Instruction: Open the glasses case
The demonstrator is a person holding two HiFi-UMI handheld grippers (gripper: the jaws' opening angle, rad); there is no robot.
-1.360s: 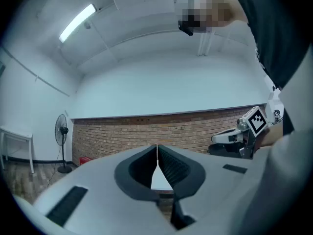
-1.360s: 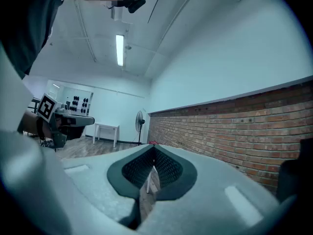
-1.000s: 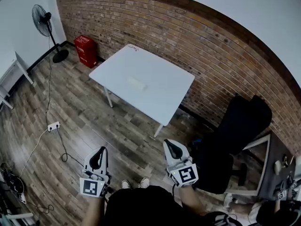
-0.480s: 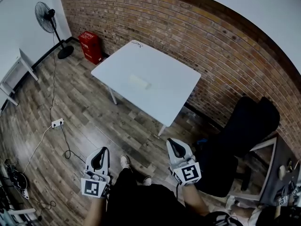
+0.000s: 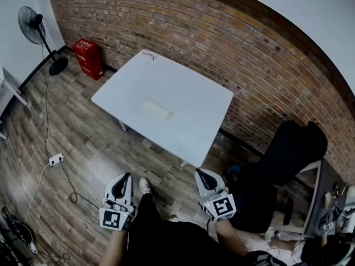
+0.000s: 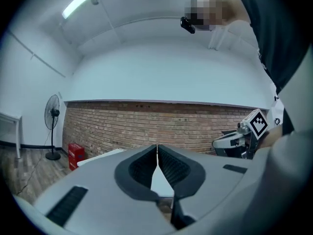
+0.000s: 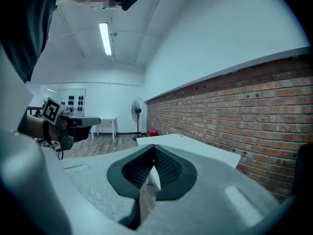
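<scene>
A pale, oblong glasses case (image 5: 157,109) lies closed near the middle of the white table (image 5: 188,93) in the head view. My left gripper (image 5: 124,180) hangs low at the picture's bottom left, far short of the table, jaws shut and empty. My right gripper (image 5: 202,175) is beside it at the bottom right, also shut with nothing held. In the left gripper view the left gripper (image 6: 157,148) points level at the table (image 6: 100,155) and brick wall. The right gripper (image 7: 154,150) faces the table (image 7: 195,146) edge in its own view. The case is hidden in both gripper views.
A brick wall (image 5: 222,43) runs behind the table. A red box (image 5: 89,57) and a standing fan (image 5: 36,29) are at the far left. A black chair (image 5: 283,159) stands to the right. A power strip (image 5: 55,160) with cable lies on the wood floor.
The view has closed in on the table, which now looks larger and nearer. Both grippers stay shut at the bottom of the picture, shifted slightly.
</scene>
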